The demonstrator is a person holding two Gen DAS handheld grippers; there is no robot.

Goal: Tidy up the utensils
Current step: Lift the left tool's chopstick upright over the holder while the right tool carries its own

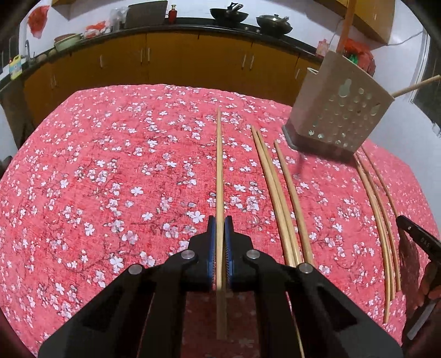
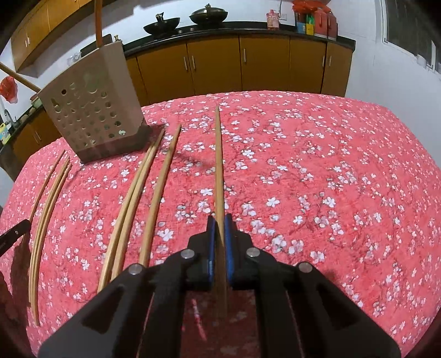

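Observation:
My left gripper (image 1: 220, 220) is shut on a wooden chopstick (image 1: 219, 170) that points straight ahead over the red floral tablecloth (image 1: 110, 165). My right gripper (image 2: 219, 219) is shut on another wooden chopstick (image 2: 218, 165), also pointing ahead. A beige perforated utensil holder (image 1: 339, 110) stands on the table, at the far right in the left wrist view and at the far left in the right wrist view (image 2: 91, 110). Two chopsticks stick out of its top. Several loose chopsticks (image 1: 278, 192) lie on the cloth between the grippers, also seen in the right wrist view (image 2: 132, 198).
Three more chopsticks (image 1: 380, 209) lie near the holder's far side, also seen in the right wrist view (image 2: 46, 203). The other gripper's black edge (image 1: 419, 239) shows at the right. Yellow kitchen cabinets (image 1: 171, 57) with woks (image 1: 228, 13) on the counter stand behind the table.

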